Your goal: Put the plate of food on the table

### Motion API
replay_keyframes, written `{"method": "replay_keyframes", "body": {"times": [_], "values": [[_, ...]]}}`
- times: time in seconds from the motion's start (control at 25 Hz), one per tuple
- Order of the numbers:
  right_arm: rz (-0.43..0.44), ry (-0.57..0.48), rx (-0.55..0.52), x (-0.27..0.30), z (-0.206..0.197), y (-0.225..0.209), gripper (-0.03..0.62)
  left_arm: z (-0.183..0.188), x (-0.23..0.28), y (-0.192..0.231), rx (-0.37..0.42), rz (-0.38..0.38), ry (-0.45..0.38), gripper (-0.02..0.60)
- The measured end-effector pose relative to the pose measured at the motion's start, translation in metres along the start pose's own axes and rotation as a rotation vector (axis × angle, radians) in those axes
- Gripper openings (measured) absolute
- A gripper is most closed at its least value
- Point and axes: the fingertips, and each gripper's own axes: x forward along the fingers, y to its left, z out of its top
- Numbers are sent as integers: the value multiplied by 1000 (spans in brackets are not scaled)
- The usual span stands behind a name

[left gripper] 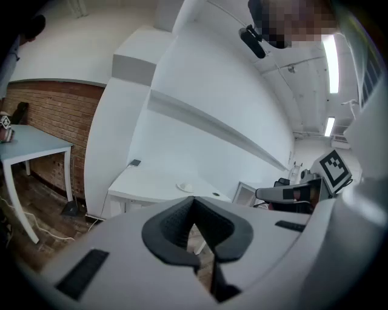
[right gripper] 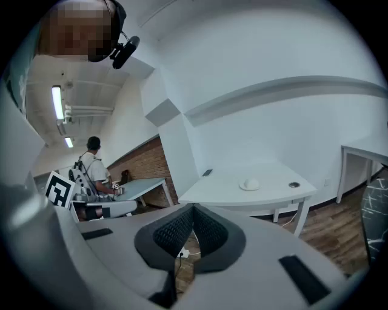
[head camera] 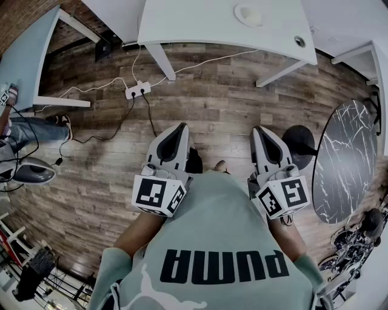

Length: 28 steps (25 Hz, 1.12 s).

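Note:
A small white plate [head camera: 249, 14] lies on the white table [head camera: 200, 24] across the wooden floor from me; what it holds is too small to make out. The same plate shows in the left gripper view [left gripper: 185, 187] and the right gripper view [right gripper: 249, 184], well beyond both grippers. My left gripper [head camera: 179, 128] and right gripper [head camera: 259, 130] are held side by side in front of my chest, over the floor and pointing towards that table. Both have their jaws together with nothing between them, seen at the left gripper [left gripper: 194, 201] and the right gripper [right gripper: 194, 209].
A dark marble round table [head camera: 345, 160] stands to the right and a pale blue table [head camera: 24, 54] at the far left, where another person [right gripper: 94, 166] sits. A power strip [head camera: 138, 91] and cables lie on the floor before the white table. A small round hole [head camera: 299, 41] marks the table's right end.

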Motion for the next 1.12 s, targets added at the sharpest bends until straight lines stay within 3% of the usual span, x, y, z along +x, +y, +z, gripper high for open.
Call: {"method": "replay_keyframes", "body": {"times": [0.36, 0.72, 1.12], "values": [[-98, -30, -9, 52, 29, 24, 6, 37, 18, 56, 31, -82, -15, 5], [-162, -34, -15, 77, 39, 19, 6, 48, 42, 77, 50, -127, 6, 5], [-115, -36, -9, 104, 53, -21, 6, 57, 79, 79, 59, -53, 20, 5]]}}
